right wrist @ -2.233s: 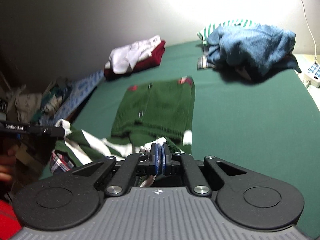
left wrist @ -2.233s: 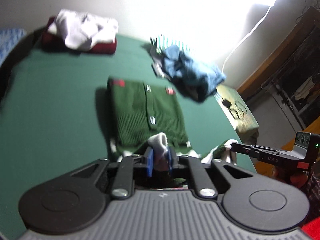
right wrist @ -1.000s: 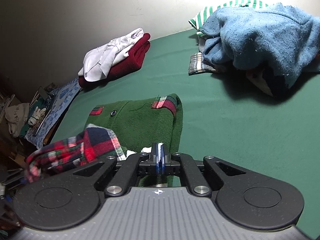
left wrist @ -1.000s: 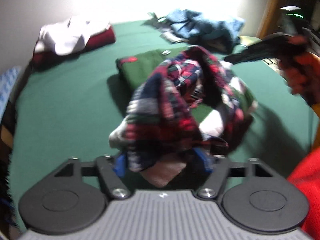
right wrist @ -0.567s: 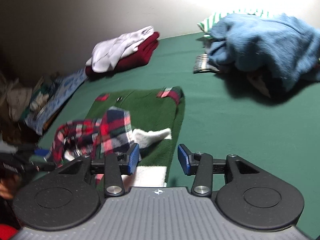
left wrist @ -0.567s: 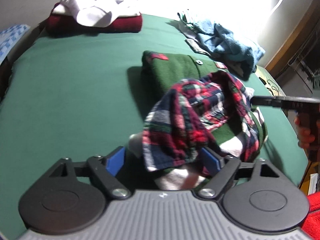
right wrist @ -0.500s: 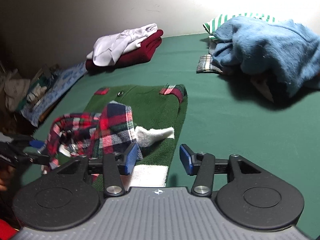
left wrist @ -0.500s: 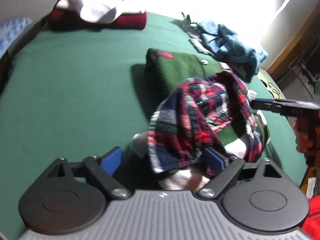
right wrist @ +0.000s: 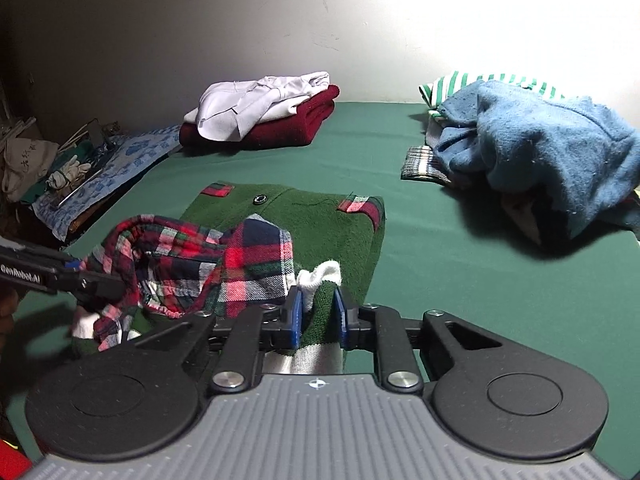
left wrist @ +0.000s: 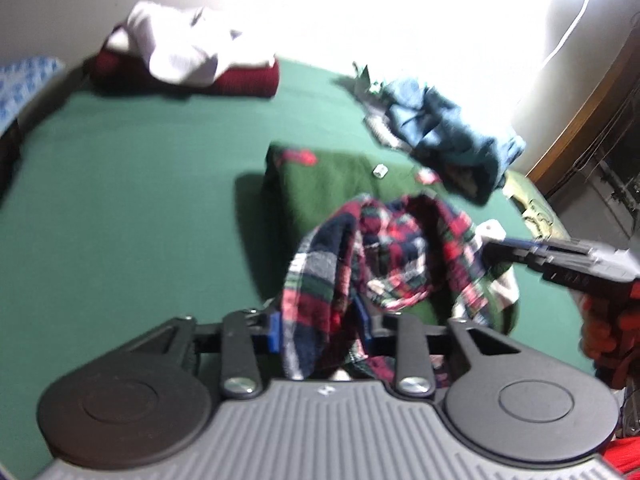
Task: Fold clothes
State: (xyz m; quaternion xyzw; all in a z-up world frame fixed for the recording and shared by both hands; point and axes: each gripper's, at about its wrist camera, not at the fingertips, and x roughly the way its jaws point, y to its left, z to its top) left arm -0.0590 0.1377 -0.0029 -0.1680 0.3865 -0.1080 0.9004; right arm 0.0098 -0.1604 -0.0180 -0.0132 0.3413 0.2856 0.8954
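- Since the earlier frames, both tools have been opened, shifted and closed again: the left tool [left wrist: 320, 326] has just been closing on a bunched plaid flannel piece [left wrist: 384, 248], where a white cuff was pinched before, and the right tool [right wrist: 318, 316] has just been closing on the white-and-green knit edge [right wrist: 320, 280] of the same garment.
- Cloth is now seen between both pairs of blue pads; the left jaws stand narrow around plaid fabric, the right jaws narrow around the knit cuff. Both grips are judged to be fresh regrasps.
- The green cardigan [right wrist: 320, 220] is laid flat on the green surface [right wrist: 460, 280], its far half smoothed, with plaid tabs and a button showing at its far edge. Its near half is heaped and tangled with plaid lining, just in front of both tools.
- This garment is judged to be partly folded: sleeves or hem are yet to be laid over the body and flattened.
- Beyond the cardigan, to its far left, a maroon folded garment [right wrist: 288, 128] with a white garment [right wrist: 256, 104] on top is judged done.
- To the cardigan's far right, a blue sweater [right wrist: 540, 140] is heaped over striped clothes [right wrist: 480, 80], unfolded and left to do.
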